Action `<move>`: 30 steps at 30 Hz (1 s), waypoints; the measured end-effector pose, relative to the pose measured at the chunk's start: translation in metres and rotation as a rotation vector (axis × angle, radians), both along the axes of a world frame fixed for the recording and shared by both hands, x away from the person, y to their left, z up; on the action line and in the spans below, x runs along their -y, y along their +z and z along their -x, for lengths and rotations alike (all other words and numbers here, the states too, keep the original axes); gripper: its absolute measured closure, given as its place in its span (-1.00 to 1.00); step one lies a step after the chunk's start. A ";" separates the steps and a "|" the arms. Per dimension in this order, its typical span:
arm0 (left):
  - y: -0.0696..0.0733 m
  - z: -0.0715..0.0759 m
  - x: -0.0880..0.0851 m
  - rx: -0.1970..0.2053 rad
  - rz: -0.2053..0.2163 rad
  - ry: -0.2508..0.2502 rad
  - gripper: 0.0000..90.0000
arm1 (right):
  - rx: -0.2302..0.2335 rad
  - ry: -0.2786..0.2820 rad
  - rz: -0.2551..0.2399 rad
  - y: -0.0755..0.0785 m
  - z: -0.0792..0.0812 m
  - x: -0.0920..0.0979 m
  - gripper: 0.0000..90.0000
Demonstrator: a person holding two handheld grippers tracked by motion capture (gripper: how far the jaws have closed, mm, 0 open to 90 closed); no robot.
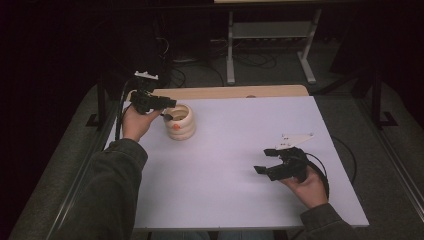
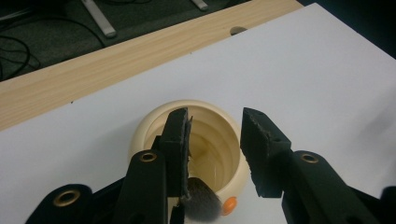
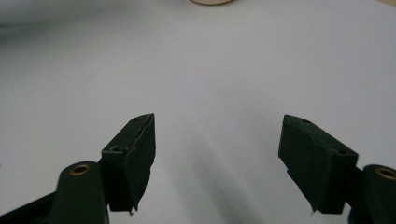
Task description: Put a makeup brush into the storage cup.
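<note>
The cream ribbed pot (image 1: 180,121) stands upright at the desk's (image 1: 240,150) far left, a dark fuzzy brush (image 2: 201,204) by its near rim. It looks rigid, smooth and probably breakable; the rim wall seems the best hold. The left tongs (image 2: 214,142) hover released over its mouth, hand level beside it. The right tongs (image 1: 264,161) rest gaping, empty, well apart, palm underneath.

A cream, ribbed pot (image 1: 180,121) stands upright and open-mouthed near the far left corner of the white table (image 1: 240,165), an orange spot on its side. A dark, fuzzy brush head (image 2: 201,201) lies against its rim, beside that spot.
</note>
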State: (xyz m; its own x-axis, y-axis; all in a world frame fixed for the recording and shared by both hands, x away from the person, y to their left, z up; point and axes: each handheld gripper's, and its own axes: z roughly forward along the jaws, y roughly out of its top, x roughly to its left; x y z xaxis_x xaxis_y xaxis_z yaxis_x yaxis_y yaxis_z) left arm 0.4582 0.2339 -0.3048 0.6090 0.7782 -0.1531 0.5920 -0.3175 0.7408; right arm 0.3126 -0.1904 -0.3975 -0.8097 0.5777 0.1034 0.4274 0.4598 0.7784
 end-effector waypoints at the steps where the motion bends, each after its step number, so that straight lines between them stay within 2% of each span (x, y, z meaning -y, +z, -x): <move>1: 0.000 0.001 0.001 0.001 0.002 0.001 0.37 | -0.003 -0.003 -0.001 0.000 0.000 0.001 -0.42; 16: -0.001 0.008 0.009 0.011 -0.003 -0.021 0.24 | 0.009 -0.047 -0.002 0.002 -0.002 0.012 -0.44; 24: -0.002 0.014 0.010 0.022 0.014 -0.019 0.15 | 0.006 -0.059 0.001 0.002 -0.001 0.012 -0.46; 26: -0.006 0.017 0.012 0.018 0.031 -0.026 0.13 | 0.000 -0.063 0.001 0.002 -0.002 0.012 -0.46; 27: -0.007 0.018 0.012 0.019 0.019 -0.036 0.12 | 0.000 -0.062 0.003 0.001 -0.002 0.012 -0.46; 30: -0.010 0.022 0.016 0.023 0.030 -0.046 0.11 | 0.001 -0.065 0.008 0.001 -0.001 0.011 -0.46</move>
